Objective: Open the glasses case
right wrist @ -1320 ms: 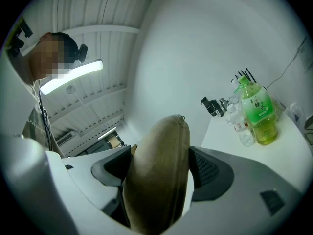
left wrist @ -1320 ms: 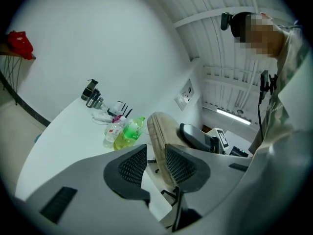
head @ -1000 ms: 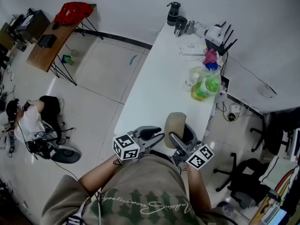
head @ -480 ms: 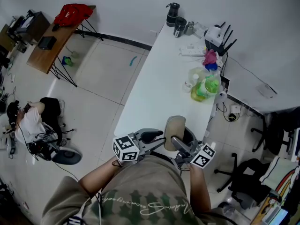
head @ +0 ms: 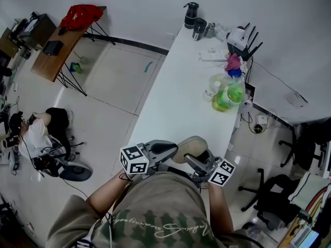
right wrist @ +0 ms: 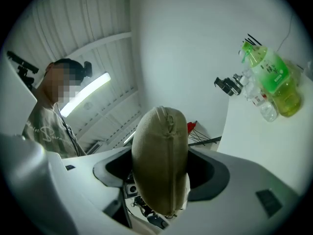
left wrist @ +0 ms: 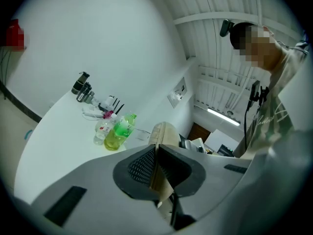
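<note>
While the right gripper (right wrist: 164, 170)'s jaws, just tightened, clasp the tan glasses case (right wrist: 160, 151), the left gripper (left wrist: 157, 168)'s jaws have just clenched on its thin edge; the case looks unopened.

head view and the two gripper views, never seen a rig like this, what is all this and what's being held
There is no robot here: a person holds a two-jaw tool in each hand. The head view comes from a camera on the person's head, looking down. The other two cameras ride on the tools and look along their jaws.

The left hand-held gripper and the right hand-held gripper share one thing, a tan glasses case, held in the air by the near end of a long white table. The right jaws stand wide around the case's body and have just been closing slightly. The left jaws have just been closing onto a thin edge of it.

Farther along the table stand a green bottle, dark flasks and a router.
</note>
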